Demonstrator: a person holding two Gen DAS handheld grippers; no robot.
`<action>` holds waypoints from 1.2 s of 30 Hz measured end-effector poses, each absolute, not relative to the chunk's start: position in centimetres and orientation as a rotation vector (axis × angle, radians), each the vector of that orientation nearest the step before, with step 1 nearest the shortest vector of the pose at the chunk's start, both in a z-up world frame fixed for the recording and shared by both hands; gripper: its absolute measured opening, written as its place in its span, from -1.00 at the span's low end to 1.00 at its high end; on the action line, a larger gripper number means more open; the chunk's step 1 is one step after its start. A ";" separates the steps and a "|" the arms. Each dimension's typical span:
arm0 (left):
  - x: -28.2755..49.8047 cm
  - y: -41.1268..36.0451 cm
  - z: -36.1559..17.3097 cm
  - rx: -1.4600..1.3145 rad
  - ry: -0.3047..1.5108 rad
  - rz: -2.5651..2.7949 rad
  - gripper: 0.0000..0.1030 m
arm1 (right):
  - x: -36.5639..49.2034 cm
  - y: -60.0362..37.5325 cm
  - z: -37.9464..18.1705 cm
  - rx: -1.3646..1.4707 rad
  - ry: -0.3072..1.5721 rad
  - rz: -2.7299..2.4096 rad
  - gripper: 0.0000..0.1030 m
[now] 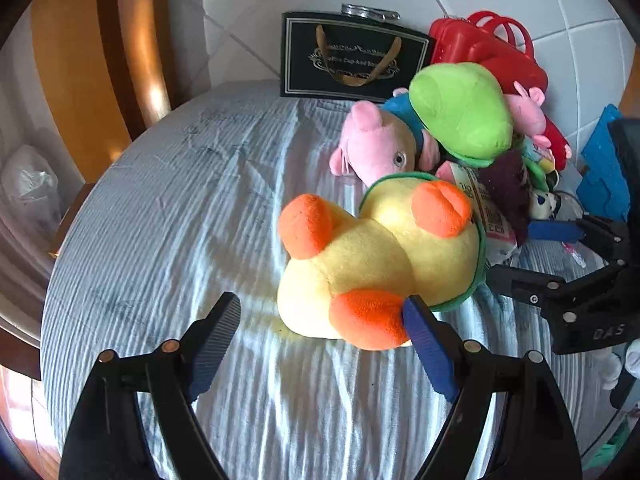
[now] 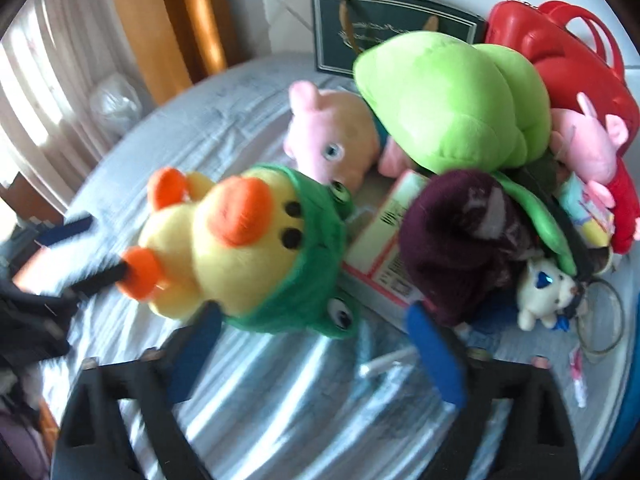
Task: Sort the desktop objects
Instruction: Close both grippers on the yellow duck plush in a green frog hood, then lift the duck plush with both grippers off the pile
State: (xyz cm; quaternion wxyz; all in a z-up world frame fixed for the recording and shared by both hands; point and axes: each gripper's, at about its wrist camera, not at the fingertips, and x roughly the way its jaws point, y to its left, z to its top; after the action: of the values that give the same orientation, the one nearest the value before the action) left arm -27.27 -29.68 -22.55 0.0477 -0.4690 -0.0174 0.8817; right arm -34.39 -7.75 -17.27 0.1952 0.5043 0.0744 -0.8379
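Left wrist, fuzzy round plush duck [image 1: 372, 256], ribbed cloth [image 1: 180, 208]

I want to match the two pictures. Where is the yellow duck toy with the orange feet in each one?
Left wrist view: the yellow duck toy lies just right of centre, belly up, above the open left gripper.
Right wrist view: the duck is left of centre, its green hood showing.
Shared landmark: the dark gift bag against the wall.
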 end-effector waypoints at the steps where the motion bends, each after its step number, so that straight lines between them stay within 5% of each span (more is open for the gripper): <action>1: -27.6 -29.1 -23.1 -1.445 -0.045 2.676 0.62 | -34.7 -8.0 -17.3 1.421 0.192 -2.333 0.96; 23: -30.1 -27.0 -28.3 -1.650 -0.010 2.656 0.76 | -36.5 -11.8 -24.0 1.573 0.037 -2.153 1.00; 26: -29.7 -27.1 -28.0 -1.613 -0.035 2.671 0.59 | -36.2 -12.4 -24.0 1.552 0.093 -2.182 1.00; 29: -29.4 -27.0 -27.1 -1.581 -0.033 2.688 0.49 | -35.6 -12.5 -22.9 1.494 0.098 -2.211 0.69; 36: -27.2 -26.1 -22.8 -1.455 -0.011 2.761 0.47 | -34.0 -11.8 -20.1 1.417 0.092 -2.236 0.61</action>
State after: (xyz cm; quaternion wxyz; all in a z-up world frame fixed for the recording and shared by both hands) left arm -27.22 -26.05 -22.82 0.0101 -0.4663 -0.0034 0.8846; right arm -33.96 -11.83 -20.08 0.2439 0.5186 0.0337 -0.8188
